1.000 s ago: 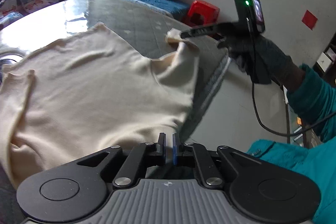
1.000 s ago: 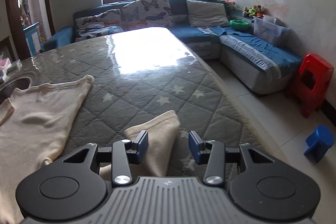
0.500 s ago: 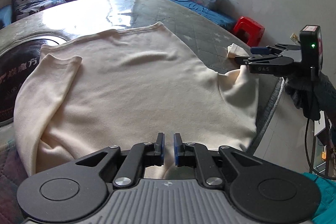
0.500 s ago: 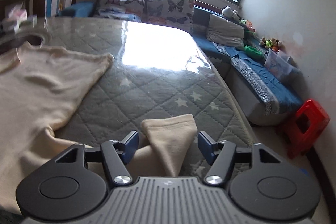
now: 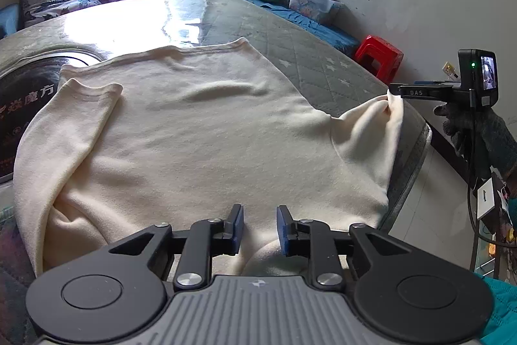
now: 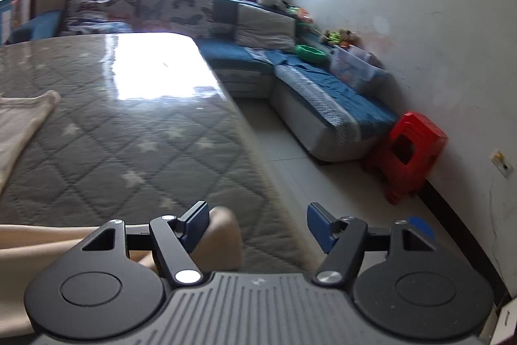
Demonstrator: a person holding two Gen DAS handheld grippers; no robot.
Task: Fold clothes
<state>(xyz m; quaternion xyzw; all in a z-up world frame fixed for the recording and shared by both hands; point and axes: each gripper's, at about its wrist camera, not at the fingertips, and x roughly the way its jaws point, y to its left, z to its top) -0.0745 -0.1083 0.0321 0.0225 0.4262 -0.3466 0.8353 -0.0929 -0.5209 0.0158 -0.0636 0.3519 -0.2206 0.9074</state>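
A cream long-sleeved top [image 5: 206,131] lies spread on the grey quilted table [image 5: 316,67]. One sleeve is folded in at the left [image 5: 80,105]. My left gripper [image 5: 259,228] is open just above the near edge of the top, with cloth bunched below its pads. My right gripper [image 6: 257,223] is open wide, and the end of the other sleeve [image 6: 219,235] lies beside its left finger. In the left wrist view the right gripper [image 5: 395,91] sits at the sleeve tip at the table's right edge. The top's far corner shows in the right wrist view [image 6: 29,109].
The table's right edge [image 6: 255,157] drops to a tiled floor. A red stool [image 6: 410,157] stands by the wall. A blue sofa [image 6: 323,92] with cushions and a clear box runs along the back. A dark round printed mat [image 5: 22,105] lies at the table's left.
My left gripper has opened from nearly shut. My right gripper has opened wider and moved back to the table's right edge, so the sleeve now lies beside its left finger.
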